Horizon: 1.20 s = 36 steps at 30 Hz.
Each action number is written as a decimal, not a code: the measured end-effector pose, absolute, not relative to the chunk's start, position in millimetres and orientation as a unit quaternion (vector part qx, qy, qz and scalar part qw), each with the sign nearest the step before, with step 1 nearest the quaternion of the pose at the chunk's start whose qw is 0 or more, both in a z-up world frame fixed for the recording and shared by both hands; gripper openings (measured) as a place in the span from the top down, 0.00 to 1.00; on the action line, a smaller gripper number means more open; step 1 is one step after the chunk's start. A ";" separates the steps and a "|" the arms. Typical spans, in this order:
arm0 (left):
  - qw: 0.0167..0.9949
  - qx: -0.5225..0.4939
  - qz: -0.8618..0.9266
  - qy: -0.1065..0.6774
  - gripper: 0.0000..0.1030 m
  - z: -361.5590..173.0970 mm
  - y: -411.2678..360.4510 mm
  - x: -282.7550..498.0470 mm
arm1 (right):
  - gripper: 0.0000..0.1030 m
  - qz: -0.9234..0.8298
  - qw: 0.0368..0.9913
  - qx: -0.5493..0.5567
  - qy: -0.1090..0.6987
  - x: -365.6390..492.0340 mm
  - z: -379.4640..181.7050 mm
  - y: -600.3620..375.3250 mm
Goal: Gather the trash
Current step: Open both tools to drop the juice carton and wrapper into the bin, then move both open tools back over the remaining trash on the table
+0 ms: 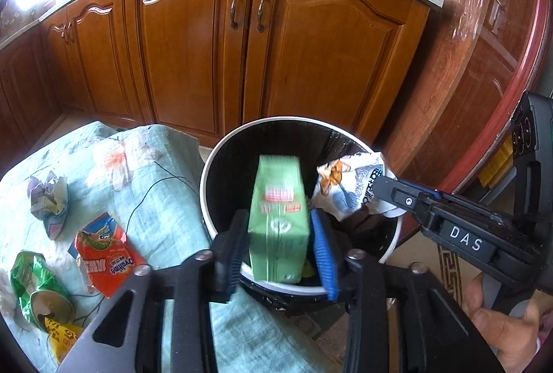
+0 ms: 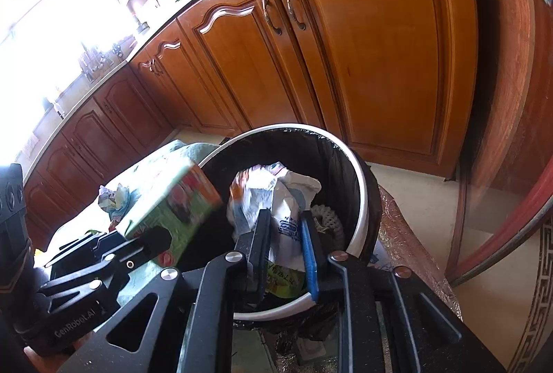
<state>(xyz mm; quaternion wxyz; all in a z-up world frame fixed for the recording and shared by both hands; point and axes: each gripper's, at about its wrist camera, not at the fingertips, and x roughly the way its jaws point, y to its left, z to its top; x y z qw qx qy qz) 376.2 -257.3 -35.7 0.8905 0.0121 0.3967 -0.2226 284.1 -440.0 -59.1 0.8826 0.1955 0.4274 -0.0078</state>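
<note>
Trash is lying in two places: loose on the cloth (image 1: 162, 186) at left and over the bin (image 1: 221, 165) at centre.

On the cloth, going left to right, a green wrapper (image 1: 31, 283) is lying at the near edge with a yellow scrap (image 1: 60, 335) just beside it, a crumpled paper (image 1: 48, 200) is sitting farther back, and a red packet (image 1: 107, 252) is lying flat nearest the bin. A thin black cord (image 1: 152, 189) is running across the cloth.

Left gripper (image 1: 278, 252) is reaching over the bin's near rim. A green carton (image 1: 278, 217) is standing between its fingers, tilted into the black-lined bin and motion-blurred. The dark pad is touching the carton's left side; a narrow gap is showing at the blue pad, so the jaws are standing parted and not pressing it.

Right gripper (image 2: 285, 248) is pointing into the bin from the right. Its jaws are clamping a crumpled white bag (image 2: 276, 200), which is hanging above the bin's interior, beside the carton. A white ring-shaped item (image 2: 328, 217) is lying inside the bin.

A person's hand (image 1: 504, 317) is gripping the right gripper's handle at far right.
</note>
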 end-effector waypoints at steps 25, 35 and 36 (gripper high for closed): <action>0.915 -0.066 -0.137 0.373 0.26 -38.9 -116.8 245.2 | 0.07 0.049 0.890 0.231 0.390 219.1 -55.7 -361.3; 0.921 -0.089 -0.086 0.370 0.26 -35.0 -57.1 197.3 | 0.05 0.092 0.887 0.215 0.398 204.2 -55.8 -300.6; 0.921 -0.093 -0.080 0.370 0.26 -35.1 -51.9 193.1 | 0.05 0.096 0.887 0.212 0.399 203.6 -56.0 -293.9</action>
